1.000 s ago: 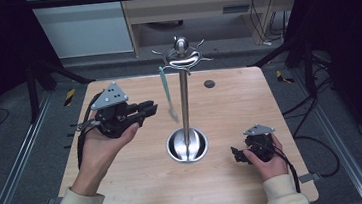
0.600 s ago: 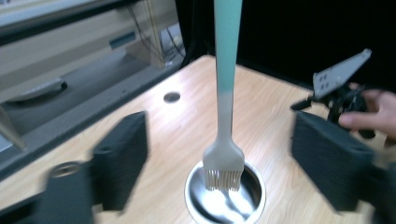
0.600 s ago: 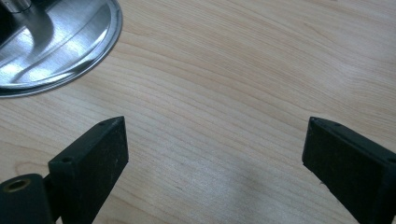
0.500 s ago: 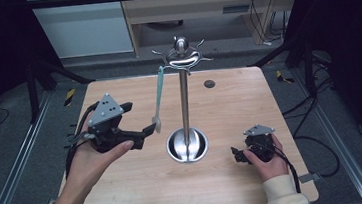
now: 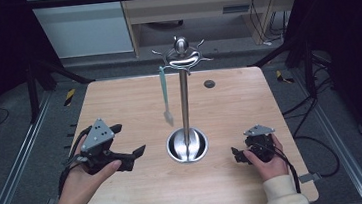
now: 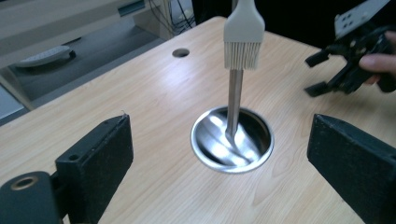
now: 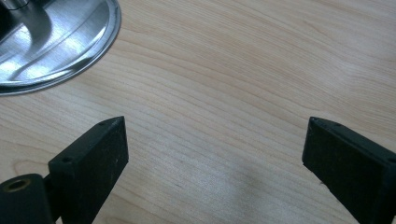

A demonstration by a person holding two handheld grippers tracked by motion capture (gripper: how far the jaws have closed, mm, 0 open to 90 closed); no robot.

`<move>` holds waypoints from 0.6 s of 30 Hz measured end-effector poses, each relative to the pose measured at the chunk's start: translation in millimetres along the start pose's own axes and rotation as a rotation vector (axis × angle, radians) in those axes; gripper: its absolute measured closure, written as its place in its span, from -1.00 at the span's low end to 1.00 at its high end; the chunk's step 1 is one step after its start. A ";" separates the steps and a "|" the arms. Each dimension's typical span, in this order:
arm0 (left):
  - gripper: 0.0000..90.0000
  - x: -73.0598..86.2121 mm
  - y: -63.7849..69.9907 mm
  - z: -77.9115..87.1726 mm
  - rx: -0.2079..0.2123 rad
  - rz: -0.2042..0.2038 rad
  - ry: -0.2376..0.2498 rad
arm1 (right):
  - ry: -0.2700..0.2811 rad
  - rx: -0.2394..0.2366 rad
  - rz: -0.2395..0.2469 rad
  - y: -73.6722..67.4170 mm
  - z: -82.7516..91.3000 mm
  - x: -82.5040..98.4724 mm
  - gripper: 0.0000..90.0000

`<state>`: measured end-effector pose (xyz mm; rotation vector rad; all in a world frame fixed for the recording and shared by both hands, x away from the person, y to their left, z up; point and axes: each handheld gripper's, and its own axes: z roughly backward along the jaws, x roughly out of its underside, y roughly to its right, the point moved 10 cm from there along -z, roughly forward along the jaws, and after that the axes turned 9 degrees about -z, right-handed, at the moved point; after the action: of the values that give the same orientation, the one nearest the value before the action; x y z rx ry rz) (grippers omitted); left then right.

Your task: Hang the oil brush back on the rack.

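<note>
A steel stand [image 5: 185,101] with hooks at its top rises from a round dish base [image 5: 187,145] at the table's middle. A pale green brush [image 5: 165,96] hangs from a left hook, bristles down, free of both grippers. My left gripper [image 5: 131,138] hovers left of the base. Its jaws have just been opening and stand open with nothing between them. In the left gripper view the brush head [image 6: 243,35] hangs in front of the pole [image 6: 235,100], beyond the left gripper [image 6: 219,163]. My right gripper [image 5: 235,156] rests open right of the base, over bare wood [image 7: 215,154].
The wooden table [image 5: 118,98] has a small round hole [image 5: 209,83] behind the stand. Dark metal frame rails run along both sides. In the left gripper view the right gripper [image 6: 317,74] shows at the far right. The base's rim [image 7: 56,42] lies at the right gripper view's upper left.
The left gripper let go of the brush, opened, and drew back down toward the front left. The brush swung and now hangs straight. The right hand stayed still.
</note>
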<state>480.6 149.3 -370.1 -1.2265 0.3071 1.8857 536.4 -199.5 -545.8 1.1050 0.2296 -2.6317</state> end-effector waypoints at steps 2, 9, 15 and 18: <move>-0.85 9.1 0.4 -1.5 -0.002 0.006 -0.009 | -0.001 -0.002 -0.001 -0.6 -0.1 0.1 -0.83; -0.86 51.9 1.6 -13.8 -0.005 0.021 -0.078 | -0.006 0.000 -0.003 -0.8 -0.5 0.9 -0.83; -0.86 85.7 -1.1 -24.7 -0.010 0.047 -0.123 | -0.007 0.001 0.006 -0.3 -1.1 1.4 -0.83; -0.86 101.8 -5.7 -29.2 -0.022 0.054 -0.151 | -0.011 0.001 -0.001 -0.7 -1.0 2.0 -0.83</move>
<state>486.7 187.8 -468.7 -1.0926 0.2412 2.0199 535.5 -198.9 -547.9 1.0902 0.2265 -2.6384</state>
